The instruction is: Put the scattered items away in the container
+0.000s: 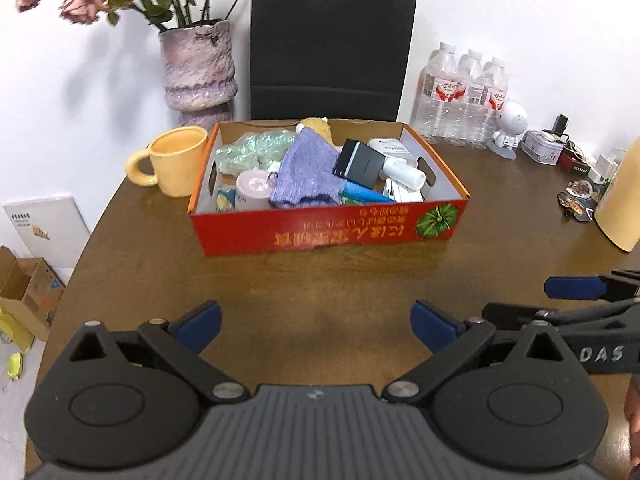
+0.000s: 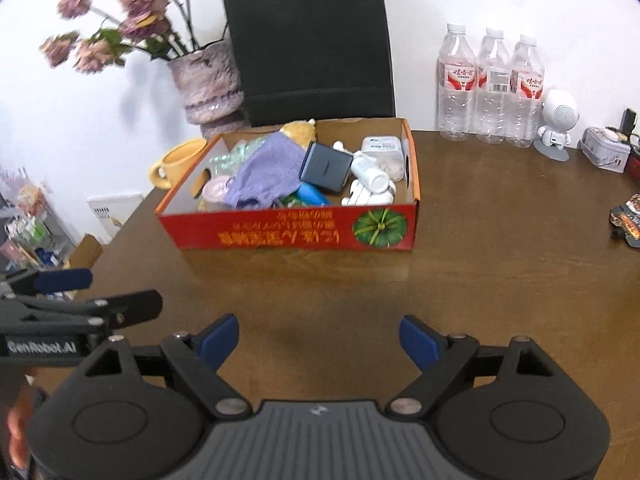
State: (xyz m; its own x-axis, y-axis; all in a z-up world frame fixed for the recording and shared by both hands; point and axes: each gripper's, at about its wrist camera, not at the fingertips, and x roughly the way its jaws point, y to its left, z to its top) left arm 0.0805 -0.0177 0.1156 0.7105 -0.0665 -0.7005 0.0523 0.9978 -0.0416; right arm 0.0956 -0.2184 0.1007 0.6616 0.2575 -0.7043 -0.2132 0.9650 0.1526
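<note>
At the far left of the brown wooden desk (image 1: 320,280) a yellow ceramic mug (image 1: 176,162) stands just beside the red cardboard box (image 1: 328,230), with a mottled purple vase of dried pink flowers (image 1: 199,70) behind it. The box sits mid-desk and is filled: a crumpled clear plastic wrap (image 1: 250,150), a lilac knitted cloth (image 1: 310,172), a dark grey rectangular case (image 1: 358,165), a white plastic bottle (image 1: 402,170) and a blue tube (image 1: 366,194) all lie inside it. The left gripper (image 1: 316,326) hovers above bare desk in front of the box, jaws spread wide, blue pads touching nothing. The right gripper (image 2: 320,340) hangs just beside it, jaws likewise wide apart and empty. Three clear plastic water bottles (image 2: 490,84) stand against the wall to the right, with a small white robot figurine (image 2: 557,124) next to them.
</note>
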